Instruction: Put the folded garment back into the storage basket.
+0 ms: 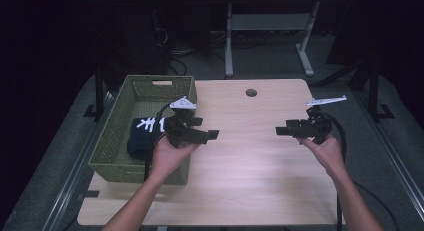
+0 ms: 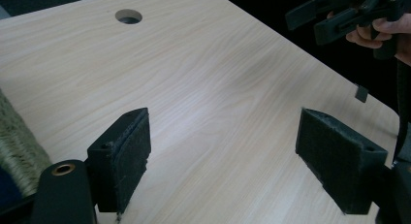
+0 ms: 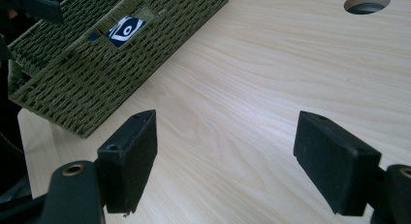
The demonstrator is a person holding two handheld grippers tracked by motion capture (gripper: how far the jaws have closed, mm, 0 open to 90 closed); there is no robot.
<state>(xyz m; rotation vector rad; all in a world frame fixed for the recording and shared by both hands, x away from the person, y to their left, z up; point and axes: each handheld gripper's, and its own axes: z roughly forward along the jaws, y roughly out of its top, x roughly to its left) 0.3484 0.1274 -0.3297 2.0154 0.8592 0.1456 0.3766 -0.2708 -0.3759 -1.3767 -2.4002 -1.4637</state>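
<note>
A green woven basket (image 1: 116,141) stands on the left side of the wooden table (image 1: 250,156); a dark blue cloth with white markings (image 1: 142,133) lies in it. My left gripper (image 1: 212,135) hovers beside the basket's right wall, pointing right, open and empty. My right gripper (image 1: 280,130) is held over the table's right part, pointing left, open with nothing between its jaws. In the left gripper view the jaws (image 2: 223,161) stand wide over bare wood. The right gripper view has its jaws (image 3: 225,161) wide too, the basket (image 3: 82,83) ahead at the left.
A round cable hole (image 1: 251,92) sits near the table's far edge. Beyond the table are a dark floor, cables and the white legs of another desk (image 1: 229,41). The other hand's gripper (image 2: 349,15) appears at the top right of the left gripper view.
</note>
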